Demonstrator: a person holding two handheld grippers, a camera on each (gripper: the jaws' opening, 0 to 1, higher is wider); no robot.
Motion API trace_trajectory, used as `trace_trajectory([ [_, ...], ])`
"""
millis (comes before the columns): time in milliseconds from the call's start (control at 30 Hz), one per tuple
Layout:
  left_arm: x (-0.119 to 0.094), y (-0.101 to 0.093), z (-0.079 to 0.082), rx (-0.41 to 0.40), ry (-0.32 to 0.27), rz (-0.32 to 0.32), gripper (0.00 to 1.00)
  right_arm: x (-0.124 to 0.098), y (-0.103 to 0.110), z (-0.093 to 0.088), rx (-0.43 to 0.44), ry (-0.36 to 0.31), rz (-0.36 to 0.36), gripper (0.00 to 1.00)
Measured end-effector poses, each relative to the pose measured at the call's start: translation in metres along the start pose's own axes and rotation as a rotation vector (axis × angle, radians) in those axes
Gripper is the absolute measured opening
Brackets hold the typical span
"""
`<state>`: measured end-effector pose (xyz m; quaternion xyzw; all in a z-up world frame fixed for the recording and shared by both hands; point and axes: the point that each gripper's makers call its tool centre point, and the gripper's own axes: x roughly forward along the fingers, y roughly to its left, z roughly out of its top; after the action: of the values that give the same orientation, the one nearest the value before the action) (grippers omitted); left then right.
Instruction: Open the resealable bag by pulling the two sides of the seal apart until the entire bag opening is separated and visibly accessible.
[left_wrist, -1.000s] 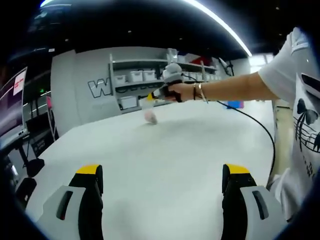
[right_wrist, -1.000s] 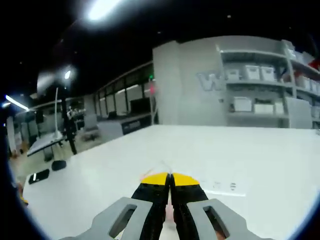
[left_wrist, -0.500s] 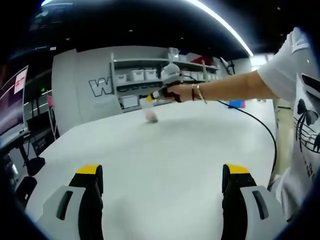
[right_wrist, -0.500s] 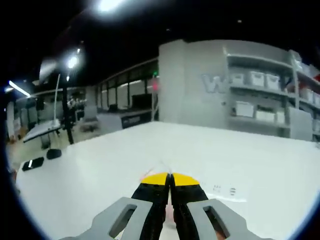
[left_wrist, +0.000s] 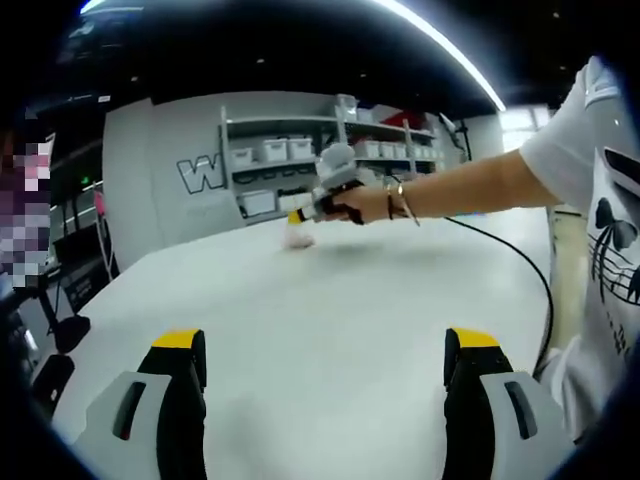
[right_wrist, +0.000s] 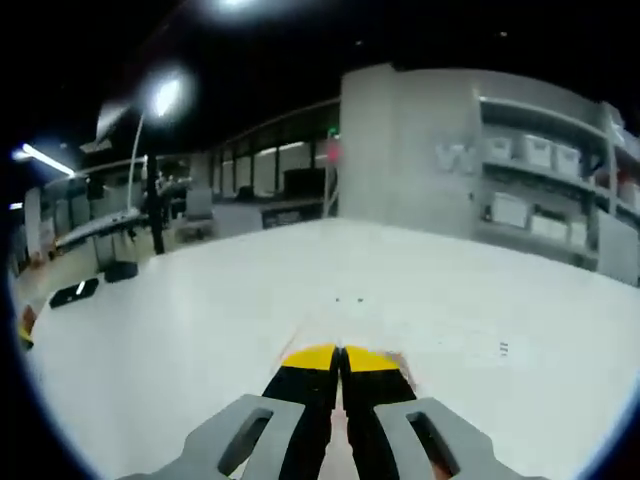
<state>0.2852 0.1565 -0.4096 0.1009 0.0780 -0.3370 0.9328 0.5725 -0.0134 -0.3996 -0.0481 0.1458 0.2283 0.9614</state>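
the right gripper (right_wrist: 340, 352), a grey two-jaw tool with black fingers and yellow tips, is pinching the small clear resealable plastic bag with something pale pink inside (left_wrist: 298, 236). in the right gripper view its jaws are pressing together on a thin film edge that is peeking out past the tips. in the left gripper view this same tool is showing far across the broad white table (left_wrist: 330, 330), gripped by the person's hand (left_wrist: 362, 203), with the bag dangling under its nose, at or just above the tabletop; whether it is touching is too small to tell.

the left gripper (left_wrist: 326, 352) is sitting near the close edge of the table with its jaws spread wide and nothing between them, well apart from the bag.

the risks, as i judge them: just one side of the seal is being gripped, so a pull now is likely to drag the whole bag rather than part it. the pinch looks to be catching only a narrow strip, so the film may slip free. the left gripper is having to cross a long gap, and the hanging bag may swing as it closes in.

readable writing is scarce: a large pale "w" (left_wrist: 200, 176) is standing on the grey wall beside the shelves, the rest of the word hidden. small dark marks on the bag film are too blurred to read.
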Motion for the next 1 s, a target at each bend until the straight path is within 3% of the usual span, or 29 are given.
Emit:
trace_trajectory([
  [500,-0.002,-0.003,0.001,0.005,0.0,-0.001,0.98,0.012,0.016,-0.018,-0.118,0.037,0.051,0.04],
  [1000,-0.009,-0.003,0.004,0.011,-0.01,0.007,0.98,0.019,0.017,-0.015,-0.158,0.034,0.048,0.09],
])
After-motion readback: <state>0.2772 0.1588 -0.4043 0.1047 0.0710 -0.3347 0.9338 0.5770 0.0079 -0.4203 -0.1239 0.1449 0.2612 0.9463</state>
